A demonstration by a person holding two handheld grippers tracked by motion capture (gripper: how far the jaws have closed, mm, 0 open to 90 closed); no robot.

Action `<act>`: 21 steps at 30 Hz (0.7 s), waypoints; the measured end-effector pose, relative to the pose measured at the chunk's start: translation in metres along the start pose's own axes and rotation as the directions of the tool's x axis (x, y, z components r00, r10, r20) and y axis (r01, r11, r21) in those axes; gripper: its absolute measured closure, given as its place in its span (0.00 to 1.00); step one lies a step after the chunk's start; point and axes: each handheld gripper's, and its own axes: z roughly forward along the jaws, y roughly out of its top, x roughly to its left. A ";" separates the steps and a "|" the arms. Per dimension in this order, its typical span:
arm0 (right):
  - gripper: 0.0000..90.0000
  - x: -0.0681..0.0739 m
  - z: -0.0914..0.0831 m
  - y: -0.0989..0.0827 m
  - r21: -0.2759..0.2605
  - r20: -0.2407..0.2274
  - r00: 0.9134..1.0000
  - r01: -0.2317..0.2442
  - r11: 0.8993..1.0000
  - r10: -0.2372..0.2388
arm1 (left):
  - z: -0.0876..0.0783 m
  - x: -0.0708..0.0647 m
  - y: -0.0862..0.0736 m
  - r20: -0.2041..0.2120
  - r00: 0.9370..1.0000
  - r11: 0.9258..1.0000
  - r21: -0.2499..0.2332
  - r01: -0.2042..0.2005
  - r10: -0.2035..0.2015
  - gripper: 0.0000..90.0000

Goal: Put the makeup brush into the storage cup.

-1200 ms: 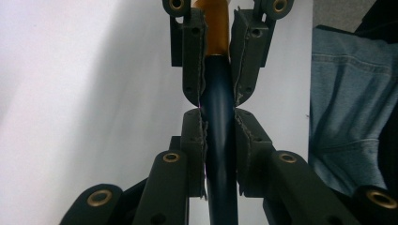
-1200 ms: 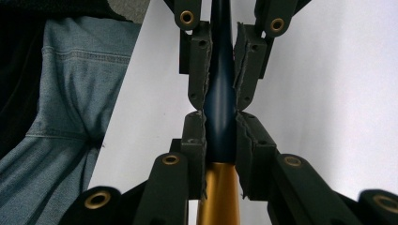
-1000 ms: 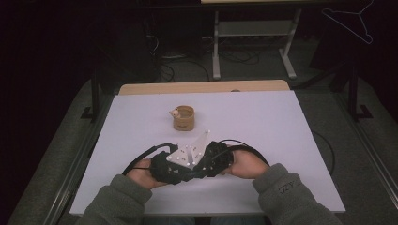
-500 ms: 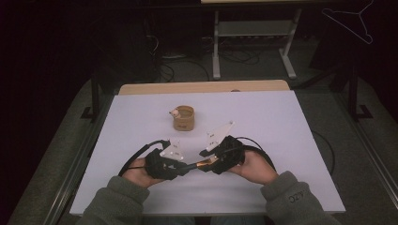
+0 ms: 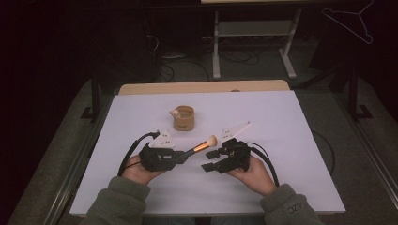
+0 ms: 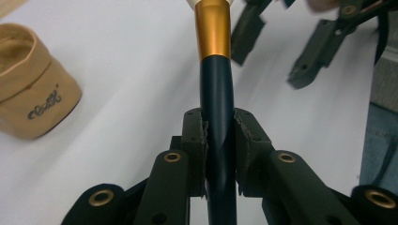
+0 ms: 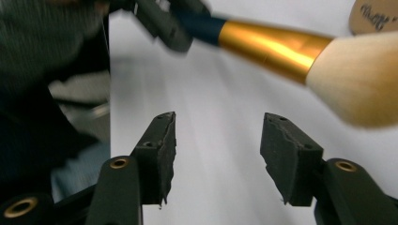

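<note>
A makeup brush (image 5: 202,146) with a dark blue handle, gold ferrule and cream bristles is held just above the white table (image 5: 281,122). My left gripper (image 5: 180,158) is shut on its handle, and in the left gripper view the pads (image 6: 196,133) press the handle (image 6: 217,89) from both sides. My right gripper (image 5: 211,160) sits just right of the bristles. Its jaws have just been opening and stand apart with nothing between them (image 7: 218,140). The brush (image 7: 267,44) crosses above them. A tan fabric cup (image 5: 183,118) stands behind the grippers.
The tan cup (image 6: 33,98) has a small white thing on its rim (image 5: 174,112). A wooden strip (image 5: 202,87) runs along the table's far edge. Behind it stand a metal frame (image 5: 253,33) and a wire hanger (image 5: 349,21). Cables trail from both grippers.
My right gripper has let go of the brush, opened and drawn away to the right. The left gripper keeps its hold, and the two hands now sit apart.
</note>
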 end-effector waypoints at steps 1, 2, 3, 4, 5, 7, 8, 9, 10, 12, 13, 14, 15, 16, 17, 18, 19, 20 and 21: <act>0.49 -0.001 0.000 0.001 -0.024 -0.005 1.000 -0.013 1.000 0.013 | 0.001 0.000 0.000 0.010 1.000 1.000 0.000 0.000 0.000 0.85; 0.48 -0.003 0.000 0.002 -0.049 -0.015 1.000 -0.021 0.999 0.021 | 0.003 -0.001 -0.001 0.011 1.000 1.000 -0.003 0.000 0.000 0.85; 0.49 -0.004 0.000 0.003 -0.073 -0.026 0.999 -0.033 0.997 0.032 | 0.003 -0.001 -0.002 0.008 1.000 1.000 -0.005 0.000 0.000 0.85; 0.49 -0.006 0.000 0.004 -0.086 -0.031 0.999 -0.044 0.995 0.042 | 0.004 -0.001 -0.002 0.013 1.000 1.000 -0.015 0.015 -0.015 0.85; 0.50 -0.006 0.000 0.005 -0.092 -0.032 0.998 -0.058 0.994 0.055 | 0.005 -0.001 -0.003 0.016 1.000 1.000 -0.015 0.020 -0.020 0.85; 0.50 -0.007 0.000 0.006 -0.110 -0.029 0.997 -0.070 0.991 0.067 | 0.006 -0.002 -0.005 0.018 0.999 0.999 -0.025 0.031 -0.030 0.85; 0.51 -0.007 0.000 0.007 -0.123 -0.026 0.997 -0.077 0.989 0.074 | 0.007 -0.002 -0.005 0.022 0.999 0.999 -0.025 0.030 -0.029 0.85; 0.52 -0.007 0.000 0.008 -0.127 -0.025 0.997 -0.081 0.989 0.078 | 0.008 -0.003 -0.006 0.025 0.999 0.999 -0.023 0.035 -0.035 0.85; 0.52 -0.006 0.000 0.009 -0.137 -0.026 0.996 -0.091 0.986 0.088 | 0.010 -0.003 -0.007 0.025 0.999 0.999 -0.019 0.033 -0.032 0.85; 0.54 -0.005 0.000 0.011 -0.159 -0.034 0.995 -0.093 0.983 0.089 | 0.013 -0.004 -0.007 0.029 0.999 0.999 -0.015 0.032 -0.032 0.85; 0.57 -0.003 -0.001 0.014 -0.176 -0.044 0.995 -0.092 0.980 0.085 | 0.014 -0.004 -0.007 0.032 0.999 0.999 -0.008 0.036 -0.035 0.85; 0.57 -0.003 -0.001 0.014 -0.176 -0.044 0.995 -0.092 0.980 0.085 | 0.016 -0.004 -0.007 0.032 0.999 1.000 0.005 0.028 -0.028 0.85; 0.58 -0.002 0.000 0.016 -0.185 -0.048 0.995 -0.093 0.978 0.086 | 0.018 -0.005 -0.008 0.030 0.999 1.000 0.012 0.020 -0.020 0.85; 0.60 -0.001 0.000 0.017 -0.188 -0.056 0.995 -0.093 0.978 0.084 | 0.021 -0.006 -0.008 0.030 0.999 1.000 0.015 0.026 -0.026 0.85; 0.64 0.000 0.000 0.019 -0.190 -0.060 0.995 -0.090 0.978 0.080 | 0.023 -0.007 -0.009 0.034 0.999 1.000 0.013 0.027 -0.028 0.85; 0.68 0.001 0.000 0.020 -0.193 -0.063 0.995 -0.082 0.978 0.072 | 0.024 -0.008 -0.009 0.037 0.999 1.000 0.013 0.026 -0.026 0.85; 0.73 0.001 0.000 0.021 -0.196 -0.070 0.995 -0.081 0.977 0.068 | 0.025 -0.008 -0.009 0.040 0.999 1.000 0.017 0.018 -0.019 0.85; 0.76 0.001 0.001 0.021 -0.196 -0.083 0.995 -0.079 0.977 0.063 | 0.026 -0.009 -0.009 0.040 0.999 1.000 0.016 0.021 -0.021 0.85; 0.76 0.002 0.001 0.022 -0.192 -0.085 0.994 -0.081 0.978 0.066 | 0.027 -0.010 -0.009 0.042 0.999 1.000 0.019 0.021 -0.022 0.85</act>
